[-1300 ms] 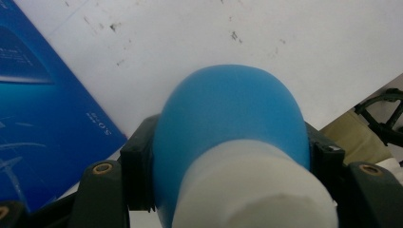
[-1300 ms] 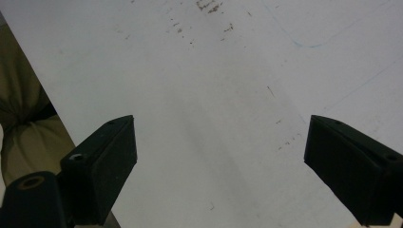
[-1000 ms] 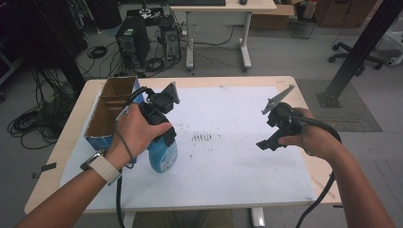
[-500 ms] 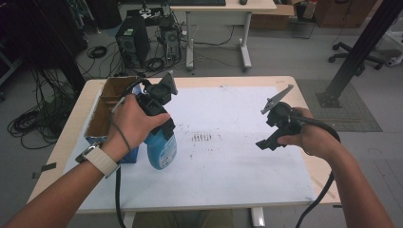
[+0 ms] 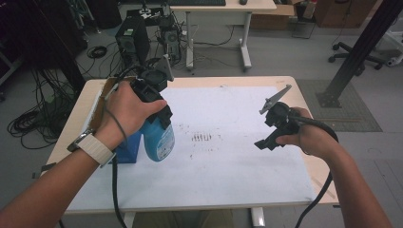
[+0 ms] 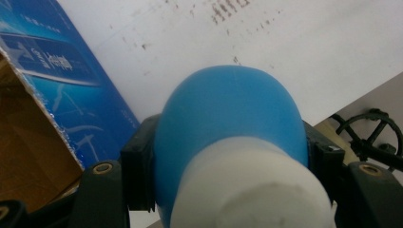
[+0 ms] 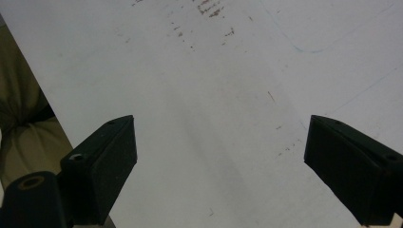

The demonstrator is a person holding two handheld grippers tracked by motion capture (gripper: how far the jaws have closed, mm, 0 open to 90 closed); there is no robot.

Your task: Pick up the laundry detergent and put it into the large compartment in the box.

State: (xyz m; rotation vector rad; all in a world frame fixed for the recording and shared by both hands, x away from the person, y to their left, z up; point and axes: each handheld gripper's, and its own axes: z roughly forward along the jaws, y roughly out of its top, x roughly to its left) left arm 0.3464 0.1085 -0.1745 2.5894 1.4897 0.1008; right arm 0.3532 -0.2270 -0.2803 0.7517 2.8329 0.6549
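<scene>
A blue plastic bottle [image 5: 159,141] with a white neck hangs tilted just above the white sheet [image 5: 228,166], close to the right side of an open blue cardboard box [image 5: 124,151]. My left gripper [image 5: 160,118] is shut on the bottle's shoulder. In the left gripper view the black pads [image 6: 138,175] press both sides of the blue bottle [image 6: 233,118], and the box [image 6: 52,80] lies at the left. My right gripper [image 5: 265,140] hovers open over the sheet's right half. Its jaws [image 7: 221,161] stand wide apart with bare sheet [image 7: 214,71] between them.
Dark scribble marks [image 5: 202,137] sit mid-sheet. The wooden table [image 5: 304,95] ends just beyond the sheet on every side. Behind it stand a computer tower [image 5: 133,42], a desk [image 5: 228,9] and floor cables [image 5: 28,123]. A black post [image 5: 356,52] rises at the right.
My left hand has lifted the bottle and carried it slightly toward the table's far side. The right gripper has stayed where it was.
</scene>
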